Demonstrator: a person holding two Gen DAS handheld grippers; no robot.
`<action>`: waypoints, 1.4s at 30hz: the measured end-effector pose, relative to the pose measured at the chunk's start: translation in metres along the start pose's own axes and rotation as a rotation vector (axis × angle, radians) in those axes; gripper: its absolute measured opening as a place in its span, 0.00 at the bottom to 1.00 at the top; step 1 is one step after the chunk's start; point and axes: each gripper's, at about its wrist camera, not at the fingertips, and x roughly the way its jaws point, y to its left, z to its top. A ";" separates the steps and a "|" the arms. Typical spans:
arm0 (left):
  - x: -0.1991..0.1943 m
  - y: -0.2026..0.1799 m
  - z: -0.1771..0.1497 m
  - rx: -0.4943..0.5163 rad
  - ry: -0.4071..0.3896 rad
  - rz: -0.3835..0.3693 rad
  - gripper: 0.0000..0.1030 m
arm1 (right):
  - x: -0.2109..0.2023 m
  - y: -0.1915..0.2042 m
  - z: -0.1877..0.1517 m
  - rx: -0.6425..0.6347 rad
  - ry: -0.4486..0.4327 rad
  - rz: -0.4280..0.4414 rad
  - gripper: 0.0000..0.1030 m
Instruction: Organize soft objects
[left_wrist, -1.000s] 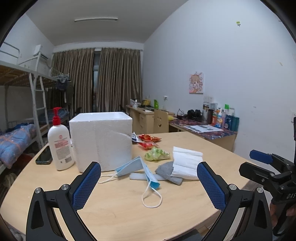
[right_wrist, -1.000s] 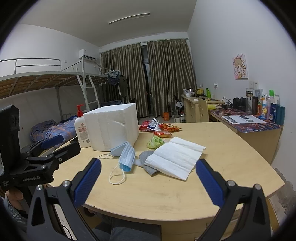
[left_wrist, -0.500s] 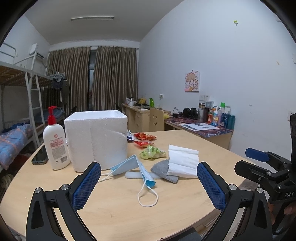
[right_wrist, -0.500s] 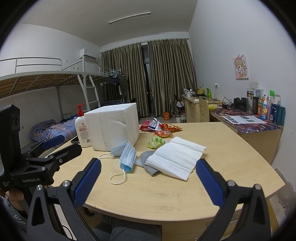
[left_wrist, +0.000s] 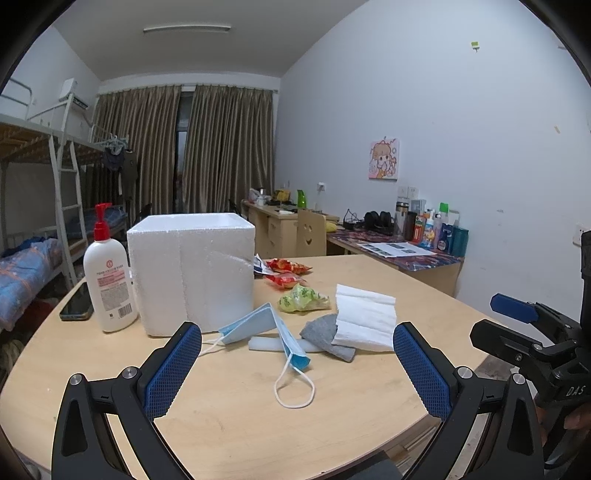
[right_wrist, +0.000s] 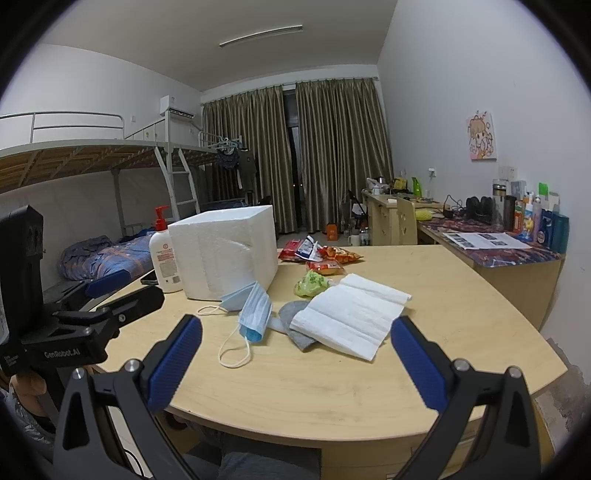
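Here: foam box (left_wrist: 192, 273) upright, inside hidden | left tongs (left_wrist: 297, 369) wide; right tongs (right_wrist: 295, 360) wide

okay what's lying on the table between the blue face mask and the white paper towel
A grey cloth lies between the blue face mask and the white paper towel, partly tucked under the towel's edge. The right wrist view shows it best.

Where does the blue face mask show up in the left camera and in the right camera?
Left wrist: the mask lies centre frame, between the left gripper fingers, in front of the foam box.
Right wrist: the mask lies left of centre, at the box's near corner, left of the white tissue.
Shared landmark: the foam box, just behind the mask in both.
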 end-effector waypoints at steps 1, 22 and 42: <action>0.000 0.000 0.000 0.000 0.002 0.000 1.00 | 0.000 0.000 0.000 0.000 0.001 -0.004 1.00; 0.014 0.004 0.002 0.014 0.033 -0.011 1.00 | 0.019 -0.007 0.003 0.004 0.024 -0.023 1.00; 0.100 0.023 0.017 -0.045 0.202 -0.072 1.00 | 0.079 -0.034 0.012 -0.002 0.146 -0.039 1.00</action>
